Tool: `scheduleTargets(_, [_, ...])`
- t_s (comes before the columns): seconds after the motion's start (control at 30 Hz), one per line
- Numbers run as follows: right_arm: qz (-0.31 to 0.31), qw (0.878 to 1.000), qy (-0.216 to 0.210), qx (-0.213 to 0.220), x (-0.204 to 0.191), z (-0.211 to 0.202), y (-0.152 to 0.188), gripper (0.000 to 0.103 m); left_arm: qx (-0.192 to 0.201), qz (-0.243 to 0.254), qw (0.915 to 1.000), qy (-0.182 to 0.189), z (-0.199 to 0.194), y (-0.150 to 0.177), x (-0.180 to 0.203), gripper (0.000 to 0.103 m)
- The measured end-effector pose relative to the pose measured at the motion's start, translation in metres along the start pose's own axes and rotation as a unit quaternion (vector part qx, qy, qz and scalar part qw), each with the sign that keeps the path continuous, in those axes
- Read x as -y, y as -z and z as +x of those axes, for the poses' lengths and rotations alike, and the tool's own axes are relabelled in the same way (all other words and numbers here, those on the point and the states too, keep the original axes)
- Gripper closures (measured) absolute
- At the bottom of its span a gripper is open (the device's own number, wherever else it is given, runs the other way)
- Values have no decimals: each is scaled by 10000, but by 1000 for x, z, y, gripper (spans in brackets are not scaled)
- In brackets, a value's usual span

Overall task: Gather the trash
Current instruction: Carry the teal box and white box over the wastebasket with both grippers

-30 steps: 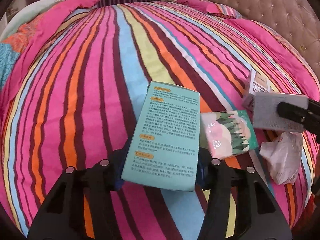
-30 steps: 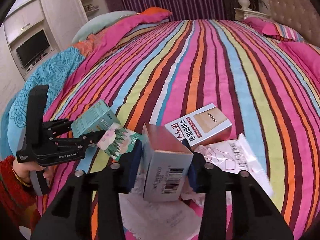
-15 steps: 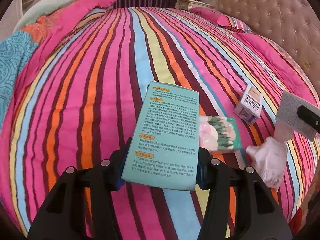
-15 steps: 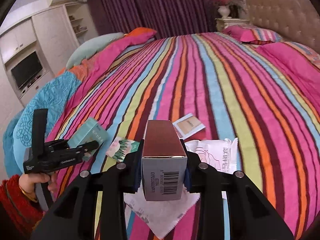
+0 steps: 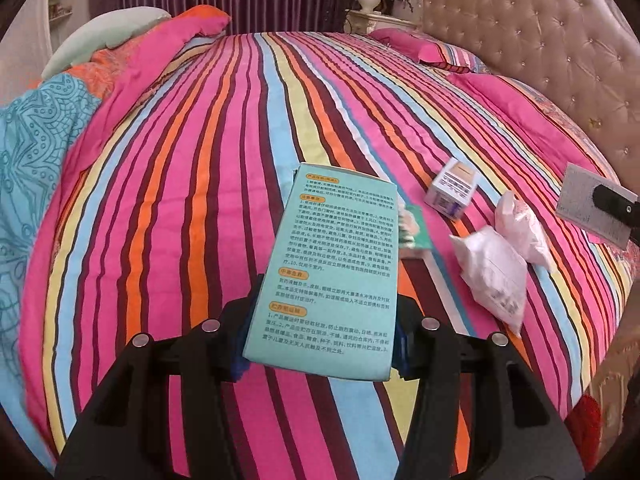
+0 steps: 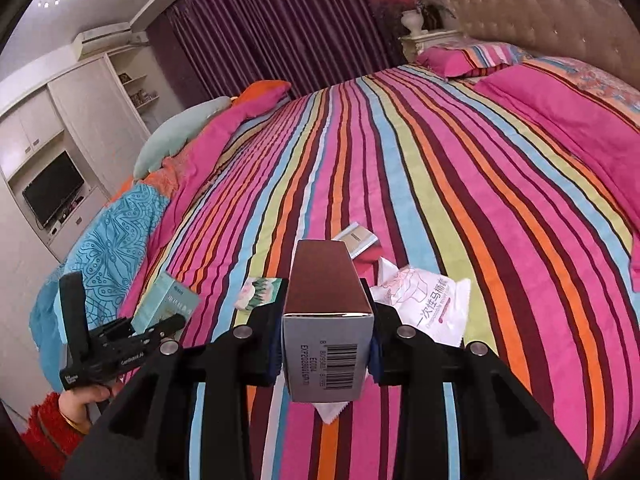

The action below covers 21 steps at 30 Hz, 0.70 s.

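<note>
Starting on the left: a flat teal cardboard box printed with black text (image 5: 324, 276) is being pinched across its width by the left gripper (image 5: 322, 344), pads pressing on both long edges near the bottom end, with the box held clear above the striped bedspread (image 5: 180, 200). It's probably light and fairly stiff, but likely hollow, so it could get crushed if squeezed harder; the edge grip looks like the right spot.

Left lying on the bedspread: a small white-and-tan carton (image 5: 452, 194), a green patterned tissue pack (image 6: 260, 294) and crinkly white plastic wrappers (image 5: 492, 276), soft and slippery, best pinched at a loose fold.

On the right, a tall grey box with a maroon side and a barcode (image 6: 328, 328) is being clamped between the right gripper (image 6: 326, 348) jaws, also off the bed. Both grippers are being angled downward over the bed.
</note>
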State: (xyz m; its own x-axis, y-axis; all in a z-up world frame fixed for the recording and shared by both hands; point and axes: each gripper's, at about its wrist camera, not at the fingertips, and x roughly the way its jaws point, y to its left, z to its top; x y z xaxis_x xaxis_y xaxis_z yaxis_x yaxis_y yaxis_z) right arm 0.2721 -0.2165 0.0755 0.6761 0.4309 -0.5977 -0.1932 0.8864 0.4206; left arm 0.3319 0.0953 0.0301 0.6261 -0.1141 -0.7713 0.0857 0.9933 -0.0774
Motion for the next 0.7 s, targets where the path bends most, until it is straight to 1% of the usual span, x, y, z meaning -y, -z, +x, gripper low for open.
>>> scheduleTargets(0.13, [233,9997,-65,-42,8,-14,12,73,27,-40,10000,32,-16,15,4,52])
scheduleTargets(0.3, [365,9993,-30,-108,15,-31,39,73,13,8,10000,94,-33,38,14,52])
scheduleTargets(0.47, [483,9987,74,-165,20,-47,69,73,-116,91,9996,221,-45,73,31,52])
scheduleTargets(0.57, [561,9982,96,-165,19,-60,86,73,-172,51,9993,335,-52,96,40,52])
scheduleTargets(0.7, [448,9986,226,-147,10,-77,109,73,-211,132,9986,468,-65,128,58,52])
